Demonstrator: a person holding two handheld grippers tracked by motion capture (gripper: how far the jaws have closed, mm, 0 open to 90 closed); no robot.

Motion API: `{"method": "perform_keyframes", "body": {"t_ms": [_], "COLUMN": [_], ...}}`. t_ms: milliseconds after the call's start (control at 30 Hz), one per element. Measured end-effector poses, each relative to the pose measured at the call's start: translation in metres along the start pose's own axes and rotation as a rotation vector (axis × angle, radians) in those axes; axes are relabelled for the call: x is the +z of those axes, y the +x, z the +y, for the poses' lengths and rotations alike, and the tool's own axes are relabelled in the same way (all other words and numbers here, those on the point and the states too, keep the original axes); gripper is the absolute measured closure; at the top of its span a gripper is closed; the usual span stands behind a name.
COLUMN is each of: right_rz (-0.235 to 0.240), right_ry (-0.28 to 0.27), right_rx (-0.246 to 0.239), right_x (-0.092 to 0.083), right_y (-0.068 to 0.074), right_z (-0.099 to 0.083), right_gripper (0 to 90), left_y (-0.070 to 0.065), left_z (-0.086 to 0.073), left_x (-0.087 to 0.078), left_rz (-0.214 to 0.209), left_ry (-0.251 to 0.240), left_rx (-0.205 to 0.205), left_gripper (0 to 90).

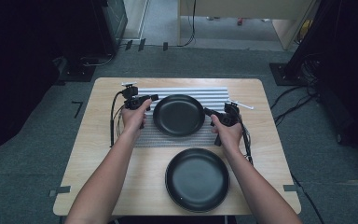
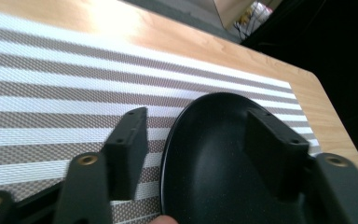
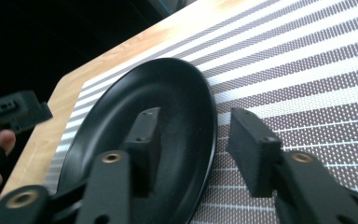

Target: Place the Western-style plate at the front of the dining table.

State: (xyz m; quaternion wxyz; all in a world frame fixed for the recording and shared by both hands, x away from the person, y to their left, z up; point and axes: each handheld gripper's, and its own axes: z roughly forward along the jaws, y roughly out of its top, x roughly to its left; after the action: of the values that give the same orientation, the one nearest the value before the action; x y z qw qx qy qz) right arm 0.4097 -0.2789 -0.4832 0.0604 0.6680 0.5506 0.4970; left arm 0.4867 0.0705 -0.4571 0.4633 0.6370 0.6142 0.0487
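1. A black plate [image 1: 178, 115] lies on a striped mat [image 1: 145, 137] on the counter [image 1: 98, 149];
2. the left gripper [image 1: 152, 98] and right gripper [image 1: 208, 112] flank it, jaws apart, straddling its rim without pressing.

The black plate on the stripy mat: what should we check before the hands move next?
1. Far black plate lies flat on the striped mat: ok.
2. Left gripper open, with the rim between its jaws and not pinched: ok.
3. Right gripper open, its pads off the rim: ok.
4. Both jaws high enough to clear the rim: cannot tell.
5. Near black plate sits apart on the table: ok.
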Motion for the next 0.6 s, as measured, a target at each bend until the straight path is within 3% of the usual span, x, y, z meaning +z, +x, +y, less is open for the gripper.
{"method": "perform_keyframes", "body": {"t_ms": [33, 67, 100, 133, 200, 233, 267, 300, 467, 500, 533, 600], "right_rz": [0.006, 0.006, 0.004, 0.004, -0.021, -0.025, -0.026, -0.029, -0.027, -0.032, -0.032, -0.024], "right_ry": [0.003, 0.003, -0.007, -0.007, -0.009, -0.004, -0.002, 0.012, 0.018, 0.021, 0.021, 0.026], "right_rx": [-0.023, -0.023, -0.066, -0.066, -0.123, -0.126, -0.126, -0.127, -0.137, -0.134, -0.134, -0.139], "right_x": [-0.003, -0.003, -0.009, -0.009, -0.019, -0.022, -0.025, -0.027, -0.04, -0.048, -0.048, -0.058], "right_y": [0.002, 0.002, 0.006, 0.006, 0.007, 0.007, 0.007, 0.007, 0.006, 0.006, 0.006, 0.003], "right_z": [0.0, 0.0, -0.002, -0.002, -0.004, -0.005, -0.006, -0.006, -0.01, -0.011, -0.011, -0.013], "right_gripper": [49.4, 49.4, 48.8, 48.8, 47.2, 46.8, 45.7, 44.4, 40.1, 38.4, 38.4, 33.1], "left_y": [-0.004, -0.004, -0.006, -0.008, -0.014, -0.016, -0.016, -0.022, -0.028, -0.03, -0.03, -0.034], "left_z": [-0.001, -0.001, -0.002, -0.002, -0.002, -0.003, -0.003, -0.006, -0.014, -0.021, -0.021, -0.028], "left_x": [-0.007, -0.007, -0.01, -0.013, -0.025, -0.029, -0.029, -0.035, -0.049, -0.055, -0.055, -0.061], "left_rz": [0.028, 0.028, 0.027, 0.02, -0.019, -0.02, -0.02, 0.004, -0.009, -0.018, -0.018, 0.011], "left_ry": [-0.026, -0.026, -0.036, -0.049, -0.059, -0.057, -0.057, -0.057, -0.079, -0.088, -0.088, -0.104], "left_rx": [0.042, 0.042, 0.057, 0.065, 0.097, 0.125, 0.125, 0.176, 0.192, 0.226, 0.226, 0.272], "left_gripper": [34.9, 33.6, 32.2, 32.2, 24.7, 20.2, 16.0, 14.2, 13.2, 10.7, 9.9, 9.9]}}
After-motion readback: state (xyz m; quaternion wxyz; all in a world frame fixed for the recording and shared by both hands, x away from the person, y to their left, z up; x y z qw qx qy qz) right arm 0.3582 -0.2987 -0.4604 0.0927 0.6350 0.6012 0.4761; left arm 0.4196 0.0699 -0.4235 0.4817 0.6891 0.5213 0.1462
